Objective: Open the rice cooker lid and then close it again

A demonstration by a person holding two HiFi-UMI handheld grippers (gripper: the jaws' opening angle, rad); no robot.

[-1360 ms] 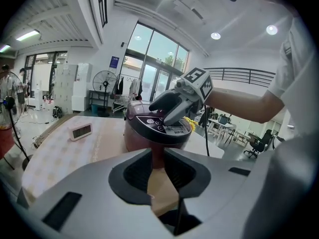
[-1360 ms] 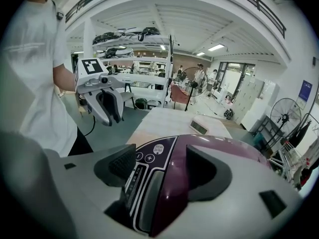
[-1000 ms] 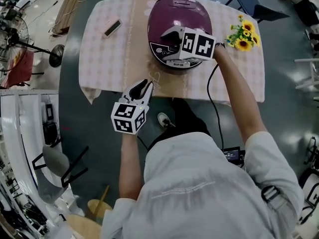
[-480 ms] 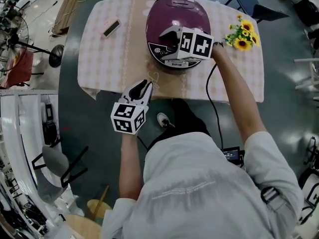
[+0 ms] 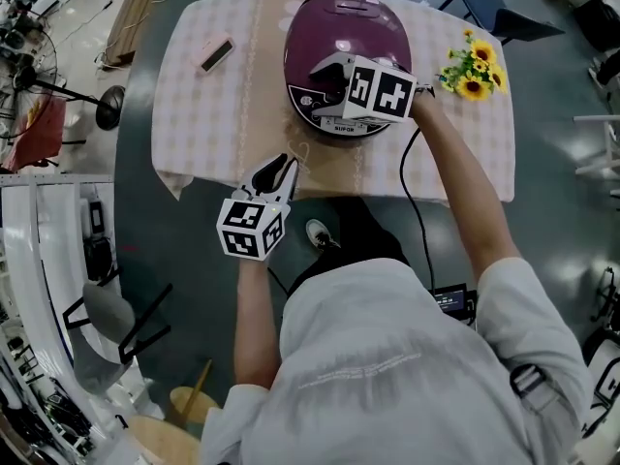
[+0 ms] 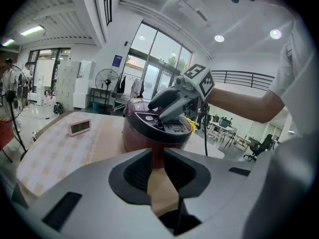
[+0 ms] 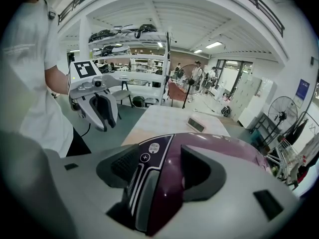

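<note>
A purple rice cooker [image 5: 334,37] stands on the table with its lid down. My right gripper [image 5: 325,80] rests over the lid's front, above the control panel. Its jaws have just been closing and stand either side of the lid's front strip [image 7: 149,183]; I see no clamping. In the left gripper view the right gripper [image 6: 167,108] lies on the cooker [image 6: 149,128]. My left gripper [image 5: 276,170] hovers at the table's near edge. A narrow gap shows between its jaws, and nothing is in it. From the right gripper view the left gripper [image 7: 102,108] hangs off to the left.
The table [image 5: 203,114] carries a checked cloth. A pink clock [image 5: 218,53] lies at its far left and sunflowers [image 5: 473,69] at the right. A black cable [image 5: 412,182] drops over the front edge. A chair [image 5: 107,318] stands on the floor at left.
</note>
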